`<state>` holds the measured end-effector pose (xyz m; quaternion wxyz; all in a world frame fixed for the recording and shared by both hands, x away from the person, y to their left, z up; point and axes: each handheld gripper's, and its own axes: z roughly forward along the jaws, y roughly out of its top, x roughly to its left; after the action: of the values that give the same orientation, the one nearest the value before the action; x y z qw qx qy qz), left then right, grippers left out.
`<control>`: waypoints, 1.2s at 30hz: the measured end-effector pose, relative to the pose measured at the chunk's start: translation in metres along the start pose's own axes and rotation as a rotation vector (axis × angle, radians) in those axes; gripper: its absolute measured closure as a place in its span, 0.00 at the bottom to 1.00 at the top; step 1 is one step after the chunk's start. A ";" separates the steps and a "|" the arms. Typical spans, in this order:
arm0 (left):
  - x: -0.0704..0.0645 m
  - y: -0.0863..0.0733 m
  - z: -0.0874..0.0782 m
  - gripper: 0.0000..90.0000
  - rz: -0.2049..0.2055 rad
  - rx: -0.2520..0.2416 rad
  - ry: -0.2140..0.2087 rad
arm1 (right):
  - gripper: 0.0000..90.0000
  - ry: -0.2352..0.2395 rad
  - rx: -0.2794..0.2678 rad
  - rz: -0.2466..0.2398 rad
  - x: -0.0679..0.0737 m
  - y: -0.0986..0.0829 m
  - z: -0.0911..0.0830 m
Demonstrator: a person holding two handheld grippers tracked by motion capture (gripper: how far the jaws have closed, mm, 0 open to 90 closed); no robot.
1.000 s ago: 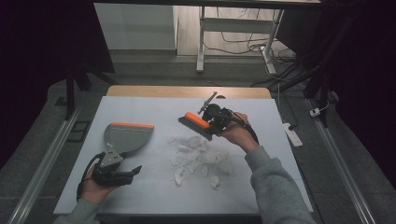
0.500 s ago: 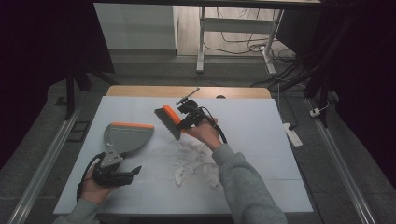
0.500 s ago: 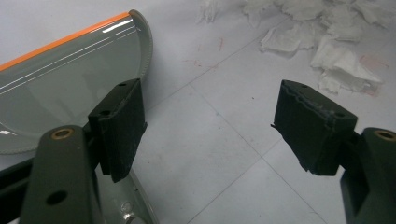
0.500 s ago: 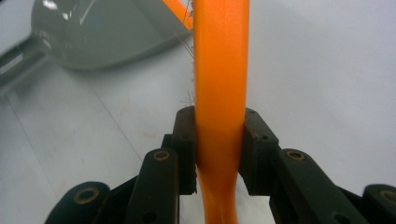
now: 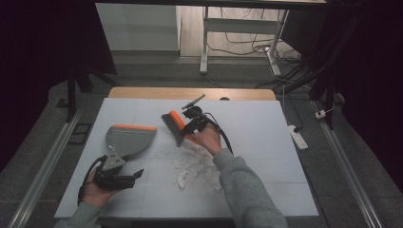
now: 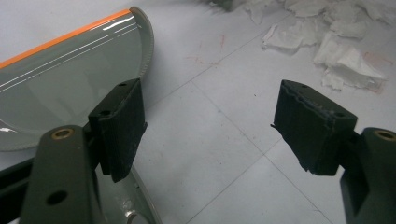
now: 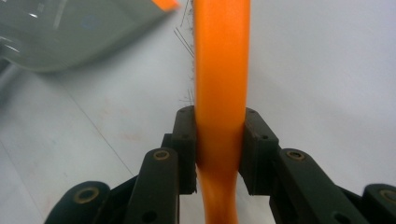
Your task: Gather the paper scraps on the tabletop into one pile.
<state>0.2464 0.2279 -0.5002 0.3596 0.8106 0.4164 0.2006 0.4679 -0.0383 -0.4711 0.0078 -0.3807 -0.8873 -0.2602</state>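
My right hand-held gripper (image 7: 219,154) has its jaws clamped tight on the orange handle of the brush (image 7: 221,84), one pad on each side with no gap showing. In the high view I see that right hand-held gripper (image 5: 190,127) near the middle of the desk (image 5: 266,142), holding the brush (image 5: 172,124) so its dark bristle head sits low over the surface, just beyond the heap of torn paper scraps (image 5: 195,164).

My left hand-held gripper (image 6: 210,126) stands wide open with nothing between the pads; bare desk shows through the gap. Its left jaw sits over the handle end of the grey dustpan (image 6: 60,88), though I cannot tell whether it touches. In the high view the left hand-held gripper (image 5: 124,178) lies near the front left corner of the desk, right at the dustpan's handle, with the dustpan (image 5: 128,140) stretching away from it, orange lip on the far edge.

The dustpan sits left of the brush and the scraps, apart from both. The paper scraps (image 6: 336,42) lie to the upper right in the left gripper view.
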 end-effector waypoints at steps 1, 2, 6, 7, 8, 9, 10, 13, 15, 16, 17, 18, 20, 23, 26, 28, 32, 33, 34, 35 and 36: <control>0.000 0.000 0.000 0.29 0.001 0.001 0.000 | 0.78 -0.016 0.006 0.004 -0.004 -0.004 -0.005; -0.001 0.000 0.001 0.29 0.001 0.001 -0.002 | 0.78 -0.027 0.012 0.006 -0.007 -0.008 -0.010; -0.002 0.001 0.001 0.29 0.007 0.004 -0.004 | 0.78 -0.034 -0.028 0.007 -0.011 -0.018 -0.036; -0.001 0.001 0.001 0.29 0.008 0.004 -0.004 | 0.78 -0.016 -0.055 -0.007 -0.010 -0.019 -0.044; -0.001 0.001 0.001 0.29 0.006 0.003 -0.003 | 0.78 -0.002 -0.082 -0.009 -0.006 -0.020 -0.053; -0.001 0.001 0.000 0.29 0.003 0.003 -0.002 | 0.78 0.000 -0.104 -0.027 -0.003 -0.021 -0.061; -0.001 0.001 0.000 0.29 0.002 0.002 -0.001 | 0.78 0.004 -0.121 -0.046 0.001 -0.022 -0.069; 0.000 0.001 0.000 0.29 -0.001 -0.001 0.001 | 0.78 0.027 -0.143 -0.093 0.015 -0.025 -0.086; 0.000 0.001 0.000 0.29 -0.002 -0.002 0.003 | 0.78 0.045 -0.135 -0.116 0.024 -0.027 -0.089; 0.000 0.001 -0.001 0.29 -0.004 -0.003 0.003 | 0.78 0.053 -0.126 -0.116 0.027 -0.028 -0.088; 0.000 0.001 -0.001 0.29 -0.003 -0.002 0.002 | 0.78 0.065 -0.113 -0.128 0.033 -0.030 -0.084; 0.000 0.001 -0.001 0.29 -0.003 -0.002 0.002 | 0.78 0.079 -0.102 -0.131 0.038 -0.031 -0.079; 0.000 0.001 -0.001 0.29 -0.003 -0.001 0.003 | 0.78 0.089 -0.080 -0.161 0.049 -0.035 -0.067; 0.000 0.000 -0.001 0.29 -0.003 0.001 0.004 | 0.78 0.128 -0.038 -0.216 0.065 -0.041 -0.050; 0.001 0.000 -0.002 0.29 -0.006 -0.001 0.004 | 0.78 0.160 0.019 -0.277 0.080 -0.051 -0.041; 0.002 -0.001 -0.002 0.29 -0.010 -0.001 0.004 | 0.78 0.169 0.043 -0.305 0.087 -0.058 -0.040; 0.006 -0.002 -0.003 0.29 -0.022 -0.004 0.008 | 0.78 0.193 0.091 -0.340 0.096 -0.078 -0.046; 0.006 -0.002 -0.004 0.29 -0.026 -0.006 0.010 | 0.78 0.204 0.100 -0.346 0.098 -0.082 -0.048; 0.007 -0.002 -0.004 0.29 -0.028 -0.008 0.008 | 0.78 0.215 0.107 -0.355 0.100 -0.086 -0.049; 0.008 -0.003 -0.004 0.29 -0.032 -0.007 0.010 | 0.78 0.219 0.112 -0.362 0.102 -0.090 -0.051; 0.008 -0.003 -0.004 0.29 -0.032 -0.007 0.012 | 0.78 0.224 0.121 -0.373 0.104 -0.093 -0.053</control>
<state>0.2471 0.2376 -0.4991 0.3630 0.8013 0.4310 0.2012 0.3210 -0.0462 -0.4459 0.0807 -0.1774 -0.9500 -0.2442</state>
